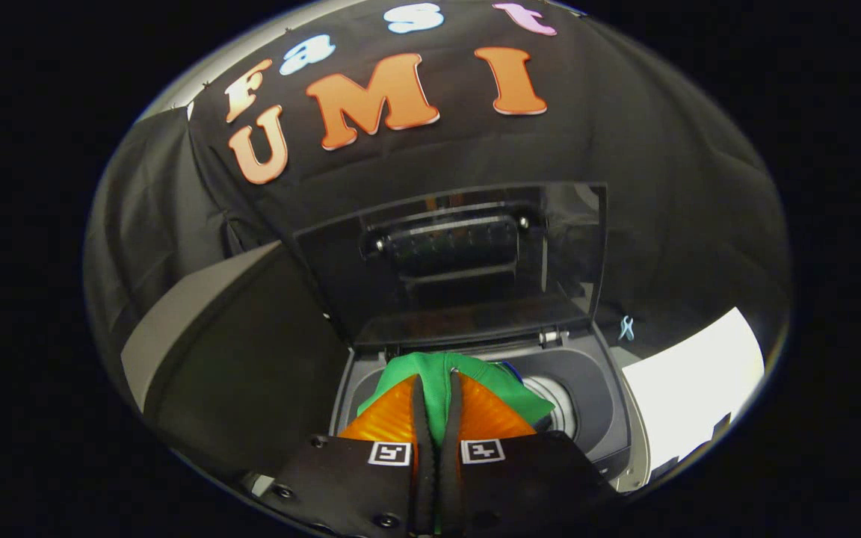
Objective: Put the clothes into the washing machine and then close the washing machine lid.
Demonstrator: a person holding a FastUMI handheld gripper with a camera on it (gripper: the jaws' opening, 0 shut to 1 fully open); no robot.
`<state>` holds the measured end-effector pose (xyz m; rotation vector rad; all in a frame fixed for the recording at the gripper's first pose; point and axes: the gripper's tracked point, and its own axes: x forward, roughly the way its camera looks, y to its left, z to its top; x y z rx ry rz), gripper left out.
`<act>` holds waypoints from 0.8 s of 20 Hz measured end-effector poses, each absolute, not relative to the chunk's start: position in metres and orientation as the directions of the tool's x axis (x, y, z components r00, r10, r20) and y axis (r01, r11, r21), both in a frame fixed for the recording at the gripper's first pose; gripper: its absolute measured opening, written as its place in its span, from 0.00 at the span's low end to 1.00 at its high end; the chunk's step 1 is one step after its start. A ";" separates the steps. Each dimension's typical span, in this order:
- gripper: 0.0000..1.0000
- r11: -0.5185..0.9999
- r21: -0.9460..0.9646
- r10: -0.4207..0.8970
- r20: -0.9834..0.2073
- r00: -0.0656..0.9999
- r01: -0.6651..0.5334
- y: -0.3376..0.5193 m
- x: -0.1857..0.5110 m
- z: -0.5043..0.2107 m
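One green garment (442,377) is pinched between the nearly closed fingers of the gripper (438,418), held over the washing machine's open tub (550,403), likely for dropping in; the lid (460,261) stands upright behind

Green garment (442,373), lower centre of frame: soft matt knit cloth, pinched between the gripper (436,388) fingers. Washing machine lid (468,261), centre: dark glossy transparent plastic or glass, reflections seen across it. Washing machine (602,388) top surround, lower right: smooth grey plastic, semi-matt. Drum rim (561,403): bright brushed metal. Booth wall (662,187): matt black cloth, creased.
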<state>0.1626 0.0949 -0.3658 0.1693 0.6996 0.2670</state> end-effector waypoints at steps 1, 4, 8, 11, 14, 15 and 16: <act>0.11 0.954 0.240 0.292 -0.632 0.718 -0.177 0.096 0.165 -0.379; 0.11 0.960 0.226 0.277 -0.676 0.683 -0.166 0.098 0.171 -0.413; 0.11 0.968 0.203 0.252 -0.741 0.622 -0.151 0.099 0.184 -0.457; 0.11 0.974 0.196 0.228 -0.790 0.569 -0.117 0.096 0.192 -0.489; 0.11 0.978 0.189 0.206 -0.828 0.522 -0.087 0.093 0.198 -0.512; 0.11 0.980 0.182 0.198 -0.837 0.511 -0.082 0.093 0.201 -0.520; 0.11 0.982 0.174 0.190 -0.846 0.499 -0.079 0.091 0.203 -0.526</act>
